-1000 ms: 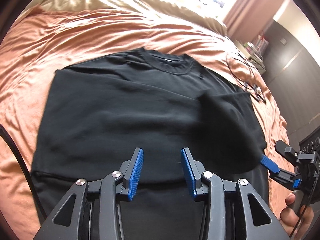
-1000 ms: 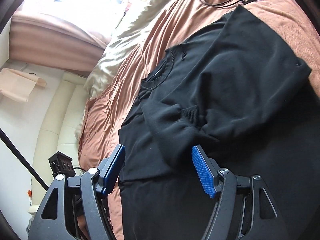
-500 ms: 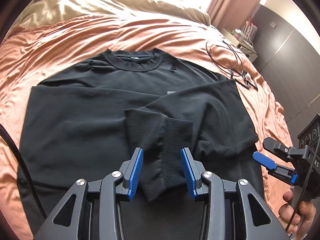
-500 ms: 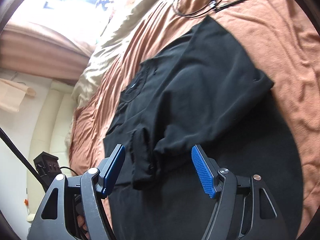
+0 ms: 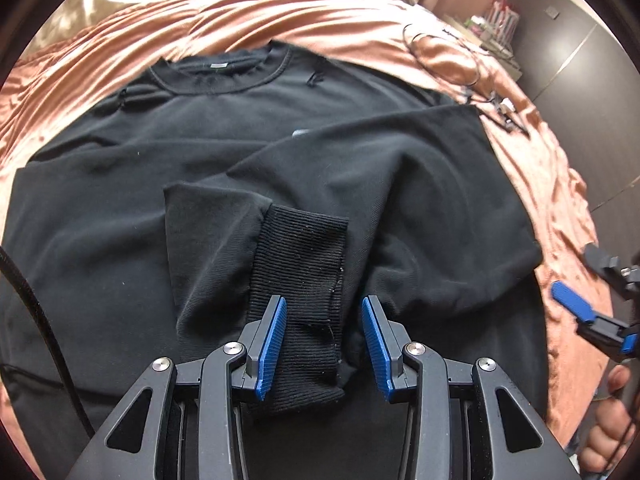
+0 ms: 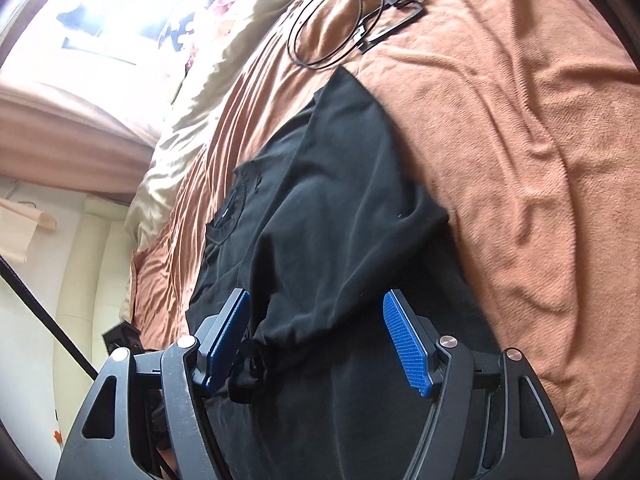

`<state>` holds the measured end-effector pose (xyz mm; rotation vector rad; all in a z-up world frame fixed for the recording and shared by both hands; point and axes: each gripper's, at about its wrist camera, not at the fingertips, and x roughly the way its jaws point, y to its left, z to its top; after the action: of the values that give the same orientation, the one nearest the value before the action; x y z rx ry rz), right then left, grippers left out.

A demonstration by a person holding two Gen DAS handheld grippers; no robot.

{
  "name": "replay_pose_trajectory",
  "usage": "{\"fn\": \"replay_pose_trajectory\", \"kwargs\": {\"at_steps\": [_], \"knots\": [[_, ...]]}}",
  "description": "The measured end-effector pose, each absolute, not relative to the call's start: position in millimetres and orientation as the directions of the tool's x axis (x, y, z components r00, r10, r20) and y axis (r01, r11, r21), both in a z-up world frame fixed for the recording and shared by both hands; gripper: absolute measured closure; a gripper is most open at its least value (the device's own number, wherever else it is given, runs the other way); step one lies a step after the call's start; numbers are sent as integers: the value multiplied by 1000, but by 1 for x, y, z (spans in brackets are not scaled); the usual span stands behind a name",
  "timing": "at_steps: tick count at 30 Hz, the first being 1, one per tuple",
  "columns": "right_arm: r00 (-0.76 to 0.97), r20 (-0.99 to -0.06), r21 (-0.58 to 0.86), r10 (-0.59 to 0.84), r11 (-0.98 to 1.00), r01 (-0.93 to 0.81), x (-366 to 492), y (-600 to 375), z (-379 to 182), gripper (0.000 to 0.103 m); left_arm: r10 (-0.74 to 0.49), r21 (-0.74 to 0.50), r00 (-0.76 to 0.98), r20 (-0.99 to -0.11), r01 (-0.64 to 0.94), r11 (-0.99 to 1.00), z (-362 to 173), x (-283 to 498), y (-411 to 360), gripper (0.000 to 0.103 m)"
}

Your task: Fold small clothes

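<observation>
Sweatshirt [image 5: 120, 208] lies on the bedspread [image 5: 224, 12], sleeve [image 5: 400, 200] folded across its front.

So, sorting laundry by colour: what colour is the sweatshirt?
Black: the sweatshirt shows best in the left wrist view.

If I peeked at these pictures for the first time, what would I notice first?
A big black sweatshirt spread flat on an orange-brown bedspread, one sleeve folded across its front. That sleeve's ribbed cuff lies right before the open left gripper. A looped black cable sits beyond the sweatshirt.
</observation>
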<state>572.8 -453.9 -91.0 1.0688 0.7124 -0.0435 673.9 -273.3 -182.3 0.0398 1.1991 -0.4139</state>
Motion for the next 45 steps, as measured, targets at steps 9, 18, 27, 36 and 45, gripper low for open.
{"fn": "replay_pose_trajectory", "kwargs": {"at_steps": [9, 18, 27, 36, 45], "knots": [[791, -554, 788, 261, 469, 398, 547, -466, -95, 36, -303, -219, 301, -904, 283, 934, -183, 680, -259, 83], [756, -614, 732, 227, 522, 438, 541, -472, -92, 36, -259, -152, 374, -890, 293, 944, -146, 681, -236, 102], [724, -661, 680, 196, 563, 469, 534, -475, -85, 36, -351, -236, 333, -875, 340, 910, -141, 681, -230, 93], [726, -658, 686, 202, 558, 467, 535, -476, -85, 36, -332, -181, 290, -898, 444, 878, -162, 657, -261, 47], [729, -653, 692, 206, 554, 464, 533, -474, -85, 36, -242, -99, 244, -939, 484, 869, -191, 648, -271, 47]]}}
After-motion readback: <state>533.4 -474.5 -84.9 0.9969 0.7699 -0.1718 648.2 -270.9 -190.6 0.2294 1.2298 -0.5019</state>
